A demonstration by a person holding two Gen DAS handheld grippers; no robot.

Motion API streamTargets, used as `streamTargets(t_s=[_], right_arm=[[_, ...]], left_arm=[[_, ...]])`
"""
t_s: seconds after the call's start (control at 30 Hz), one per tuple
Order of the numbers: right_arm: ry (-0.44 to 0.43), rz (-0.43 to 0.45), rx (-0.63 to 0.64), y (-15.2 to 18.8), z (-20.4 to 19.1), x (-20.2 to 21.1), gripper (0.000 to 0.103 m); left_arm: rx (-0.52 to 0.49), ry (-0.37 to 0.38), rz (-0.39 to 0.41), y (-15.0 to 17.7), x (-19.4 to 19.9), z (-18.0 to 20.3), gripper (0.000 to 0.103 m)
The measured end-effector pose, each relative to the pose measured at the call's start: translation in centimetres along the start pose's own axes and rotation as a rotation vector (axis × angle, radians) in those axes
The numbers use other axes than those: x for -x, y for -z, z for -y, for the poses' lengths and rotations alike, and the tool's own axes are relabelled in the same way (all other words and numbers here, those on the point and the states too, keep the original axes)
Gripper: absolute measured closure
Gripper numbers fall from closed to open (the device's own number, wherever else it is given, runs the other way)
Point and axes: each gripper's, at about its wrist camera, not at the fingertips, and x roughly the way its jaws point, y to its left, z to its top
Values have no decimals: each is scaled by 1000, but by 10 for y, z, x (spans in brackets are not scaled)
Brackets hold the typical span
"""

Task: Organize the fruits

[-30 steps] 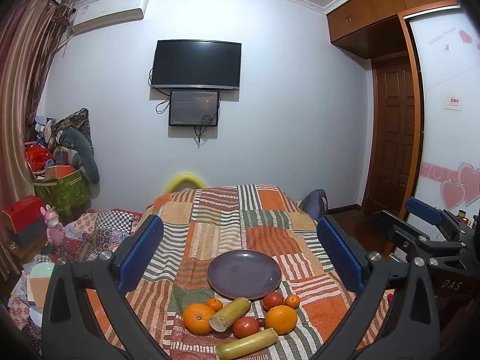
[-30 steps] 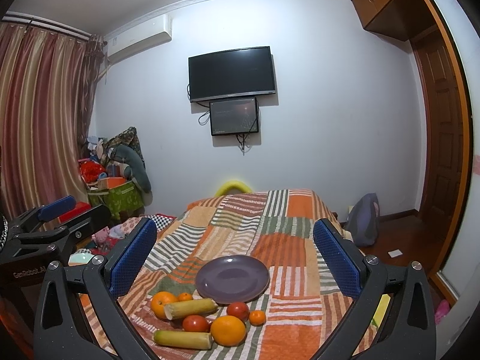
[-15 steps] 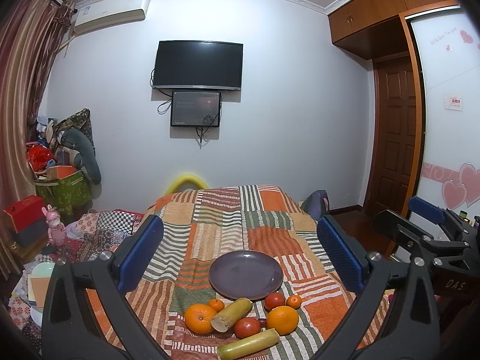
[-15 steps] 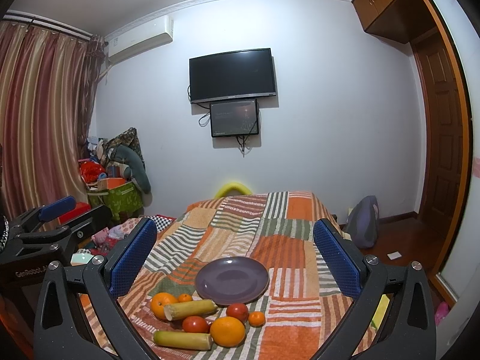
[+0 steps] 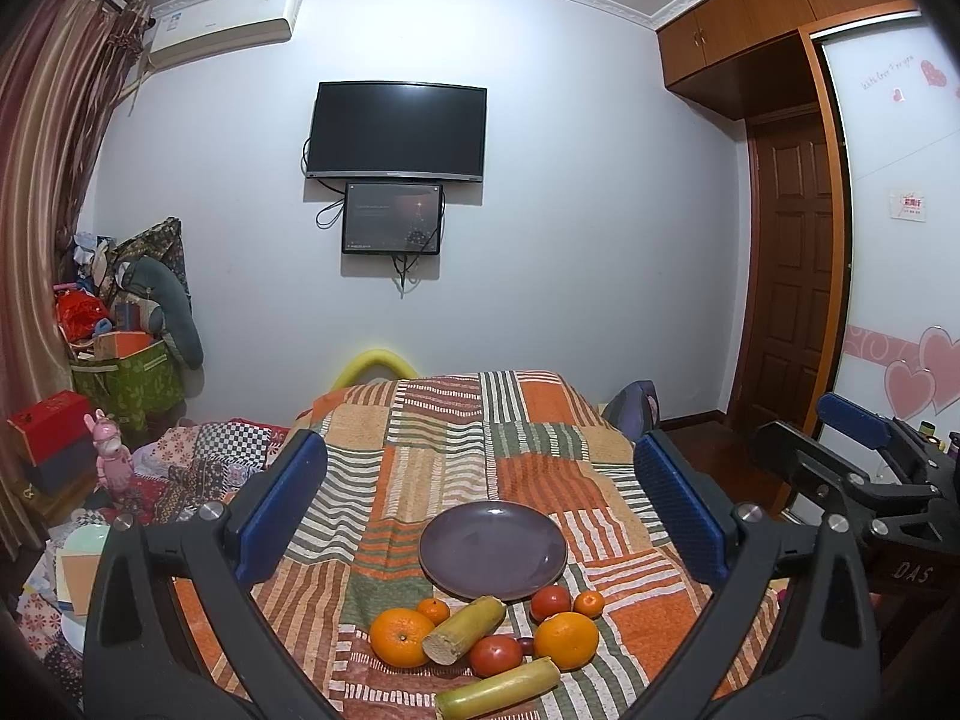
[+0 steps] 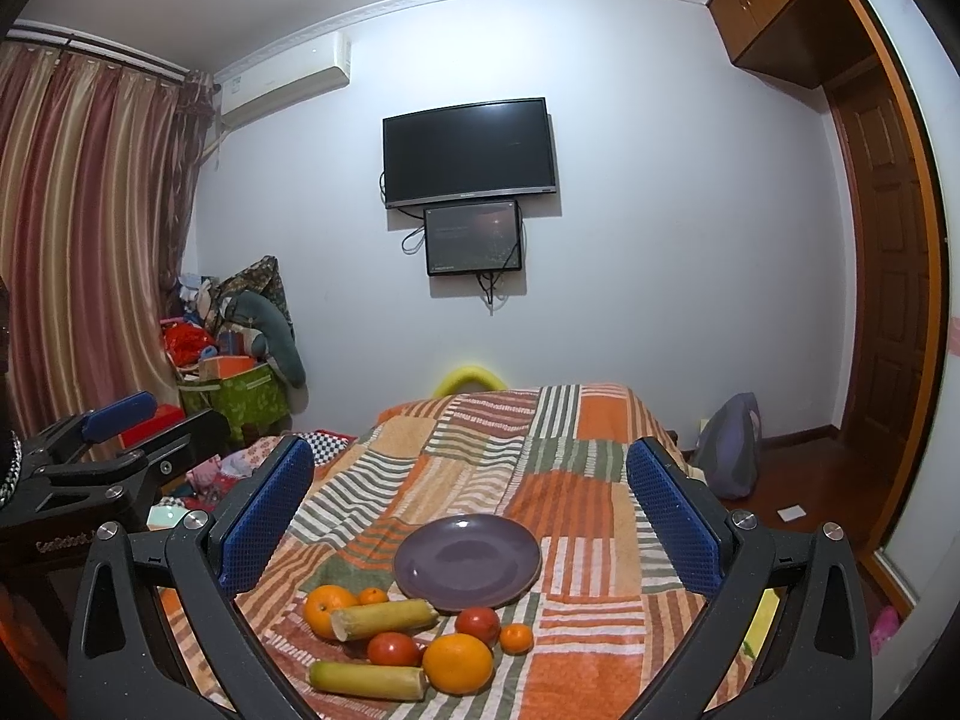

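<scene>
**Both tools spread wide above the fruit on the bed**

Our left tool [image 5: 480, 504] hangs released over the patchwork bedspread [image 5: 456, 450], its blue pads [image 5: 282, 504] far apart and holding nothing. Between them, from left to right, we see a large orange [image 5: 401, 637] with a small tangerine [image 5: 433, 611] just behind it, a sugarcane piece [image 5: 465, 629] leaning against that orange, a tomato [image 5: 495, 655], a second sugarcane piece [image 5: 498, 687] nearest us, another large orange [image 5: 566, 639], and behind it a second tomato [image 5: 550, 602] beside a small tangerine [image 5: 588, 603]. The purple plate [image 5: 492, 549] lies bare just beyond the cluster, the upper sugarcane piece touching its near rim.

Our right tool [image 6: 471, 501] is likewise released, pads [image 6: 672, 510] wide and gripping nothing. In its view the same plate [image 6: 468, 561] sits mid-bed, fruit grouped at its near-left edge.
</scene>
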Motion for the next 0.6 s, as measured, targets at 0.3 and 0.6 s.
streamTargets(t_s=[0.3, 0.6], right_arm=[[-16, -8, 4, -1, 1, -5, 0], [-24, -62, 13, 8, 5, -19, 19]], left_arm=[[-7, 1, 0, 1, -1, 2, 0], [-7, -22, -35, 5, -10, -3, 5]])
